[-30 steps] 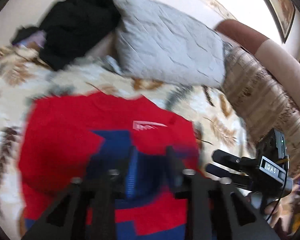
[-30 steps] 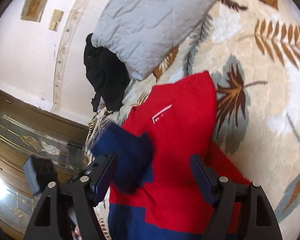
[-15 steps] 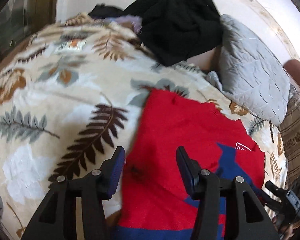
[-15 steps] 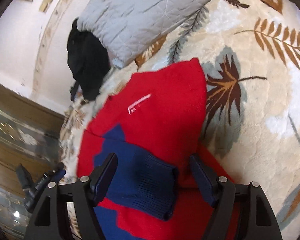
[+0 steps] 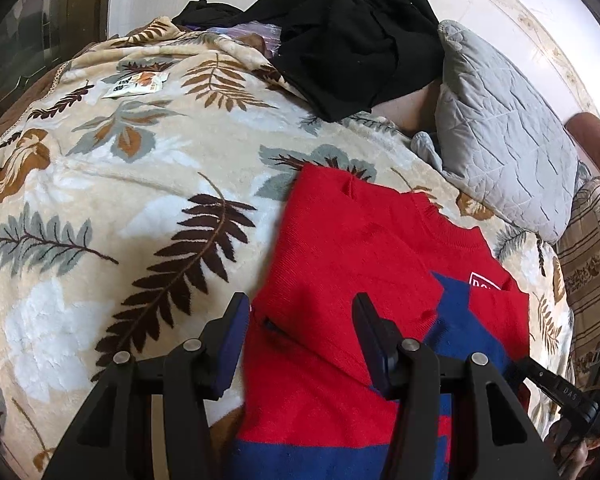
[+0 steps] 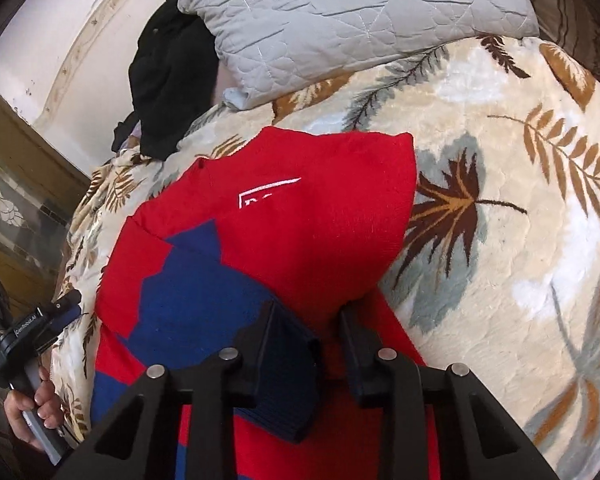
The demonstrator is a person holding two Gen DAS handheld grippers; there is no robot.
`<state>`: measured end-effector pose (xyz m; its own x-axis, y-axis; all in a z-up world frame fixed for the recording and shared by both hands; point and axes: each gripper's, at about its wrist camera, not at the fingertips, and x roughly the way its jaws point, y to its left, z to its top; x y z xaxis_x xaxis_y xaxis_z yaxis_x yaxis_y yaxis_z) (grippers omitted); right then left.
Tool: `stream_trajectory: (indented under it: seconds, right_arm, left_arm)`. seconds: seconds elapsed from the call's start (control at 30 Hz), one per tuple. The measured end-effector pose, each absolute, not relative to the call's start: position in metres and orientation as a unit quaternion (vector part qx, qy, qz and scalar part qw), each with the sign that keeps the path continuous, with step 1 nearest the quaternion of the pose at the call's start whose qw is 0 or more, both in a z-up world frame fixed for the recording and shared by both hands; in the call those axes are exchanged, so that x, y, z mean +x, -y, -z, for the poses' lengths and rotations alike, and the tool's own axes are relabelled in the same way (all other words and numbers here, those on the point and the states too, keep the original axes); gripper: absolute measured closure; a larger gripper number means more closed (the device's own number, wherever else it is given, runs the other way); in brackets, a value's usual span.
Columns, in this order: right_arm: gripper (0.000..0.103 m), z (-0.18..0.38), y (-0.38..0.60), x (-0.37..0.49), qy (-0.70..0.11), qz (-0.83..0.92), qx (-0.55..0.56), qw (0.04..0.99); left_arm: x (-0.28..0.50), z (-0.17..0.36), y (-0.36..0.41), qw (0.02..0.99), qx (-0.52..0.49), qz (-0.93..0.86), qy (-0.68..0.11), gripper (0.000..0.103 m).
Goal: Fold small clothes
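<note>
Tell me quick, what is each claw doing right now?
Left gripper: open, holding nothing, fingers astride the sweater edge.
Right gripper: shut on the sweater's navy cuff.

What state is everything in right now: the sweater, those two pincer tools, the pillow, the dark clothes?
red and blue sweater: lying on the blanket, partly folded, sleeves laid across the front.
left hand-held gripper: open, over the sweater's left edge, holding nothing.
right hand-held gripper: nearly shut; dark blue cuff by its left finger, grip unclear.
leaf-print blanket: spread out.
grey quilted pillow: lying at the blanket's far edge.
black garment: crumpled, unfolded.
</note>
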<state>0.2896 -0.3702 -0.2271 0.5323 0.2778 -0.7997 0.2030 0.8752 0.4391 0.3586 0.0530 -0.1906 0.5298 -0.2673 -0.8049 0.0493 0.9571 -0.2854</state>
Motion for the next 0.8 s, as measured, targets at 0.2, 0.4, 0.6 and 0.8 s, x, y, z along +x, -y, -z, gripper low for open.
stream_trajectory:
  seconds: [0.2,0.4,0.6,0.8]
  right_arm:
    - [0.066,0.238,0.391,0.292,-0.465,-0.05,0.325,0.822]
    - [0.066,0.246,0.389,0.292,-0.461,-0.078,0.345,0.814]
    - [0.066,0.229,0.385,0.281,-0.447,-0.079,0.306,0.836]
    - [0.066,0.231,0.378,0.288,-0.452,-0.088,0.283,0.841]
  left_arm:
    - [0.359,0.193,-0.051,0.865,-0.11,0.093,-0.481,0.049]
    - [0.362,0.196,-0.051,0.863,-0.106,0.089,-0.486,0.049]
    - [0.365,0.199,-0.045,0.861,-0.099,0.091,-0.49,0.049]
    - [0.365,0.2,-0.04,0.86,-0.092,0.096,-0.492,0.049]
